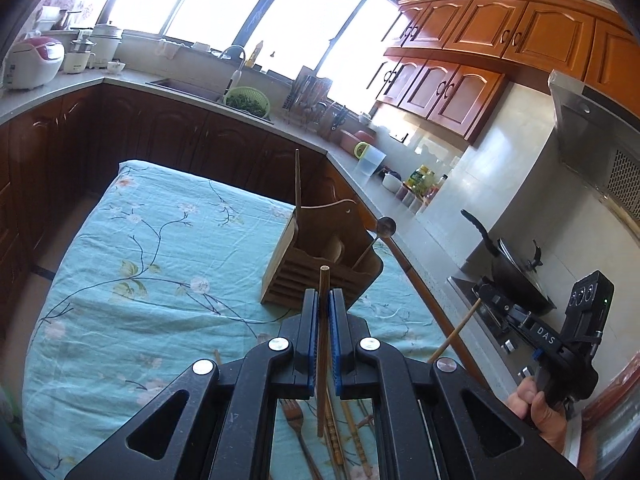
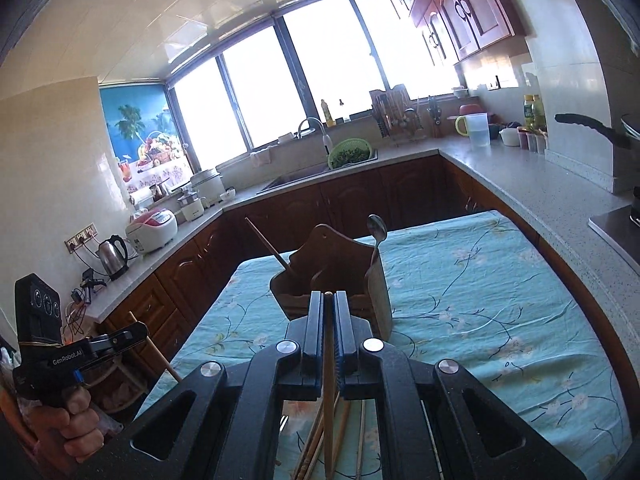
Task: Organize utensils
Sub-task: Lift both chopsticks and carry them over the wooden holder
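Observation:
A wooden utensil holder (image 1: 320,258) (image 2: 332,276) stands on the teal flowered tablecloth (image 1: 160,240) (image 2: 480,300). A metal spoon (image 1: 387,226) (image 2: 377,226) and one chopstick (image 1: 298,184) (image 2: 268,246) stand in it. My left gripper (image 1: 324,300) (image 2: 140,330) is shut on a brown chopstick (image 1: 323,320) (image 2: 160,356), held above the cloth in front of the holder. My right gripper (image 2: 329,296) (image 1: 484,292) is shut on another chopstick (image 2: 329,360) (image 1: 456,332). Below both grippers lie loose chopsticks (image 1: 352,432) (image 2: 312,440) and a fork (image 1: 294,412).
An L-shaped counter (image 2: 520,184) runs behind and beside the table. It carries a sink with a green colander (image 1: 246,100), a rice cooker (image 1: 32,62), a kettle (image 2: 112,256) and jars. A black pan (image 1: 516,268) sits on the stove at the right.

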